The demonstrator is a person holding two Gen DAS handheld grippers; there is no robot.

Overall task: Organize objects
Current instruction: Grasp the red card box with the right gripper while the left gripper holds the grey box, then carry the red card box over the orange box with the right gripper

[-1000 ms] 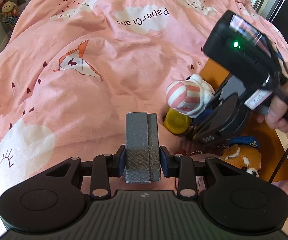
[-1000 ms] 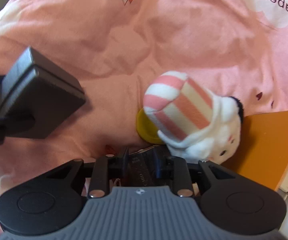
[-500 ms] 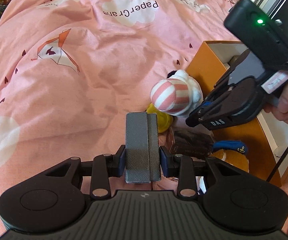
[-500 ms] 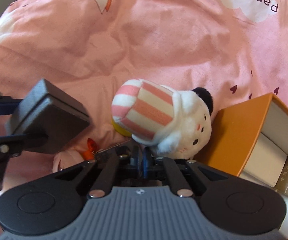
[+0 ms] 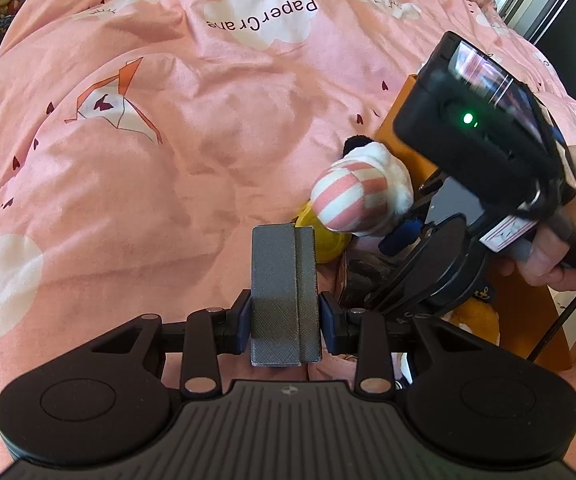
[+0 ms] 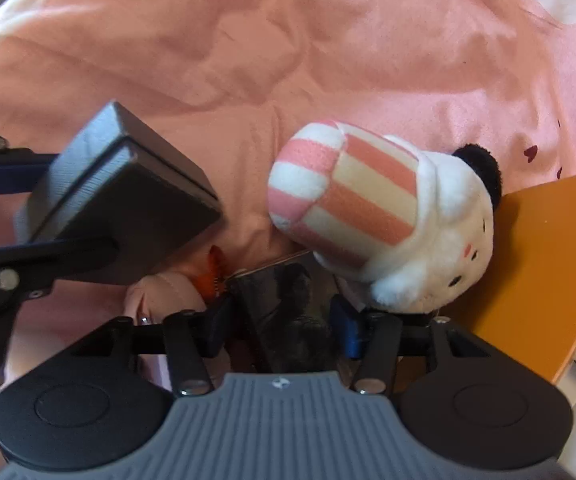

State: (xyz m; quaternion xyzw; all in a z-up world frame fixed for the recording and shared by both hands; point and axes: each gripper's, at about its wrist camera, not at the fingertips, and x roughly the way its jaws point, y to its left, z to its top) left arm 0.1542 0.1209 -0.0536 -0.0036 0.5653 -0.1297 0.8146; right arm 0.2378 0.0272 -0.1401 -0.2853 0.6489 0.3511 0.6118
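The left tongs [image 5: 285, 316] clamp a grey box [image 5: 284, 292] above the pink bed [image 5: 168, 160]. The right tongs [image 6: 284, 320], jaws just spread wide, straddle a dark glossy box [image 6: 288, 300] beside the striped plush [image 6: 367, 216].

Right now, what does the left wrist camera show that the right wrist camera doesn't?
Only the left wrist view shows the hand holding the right gripper, and an orange plush beneath it. Only the right wrist view shows the striped plush's face and the dark glossy box between the right gripper's just-opened jaws. Both show the left gripper clamped on the grey case, the orange box and the pink duvet.
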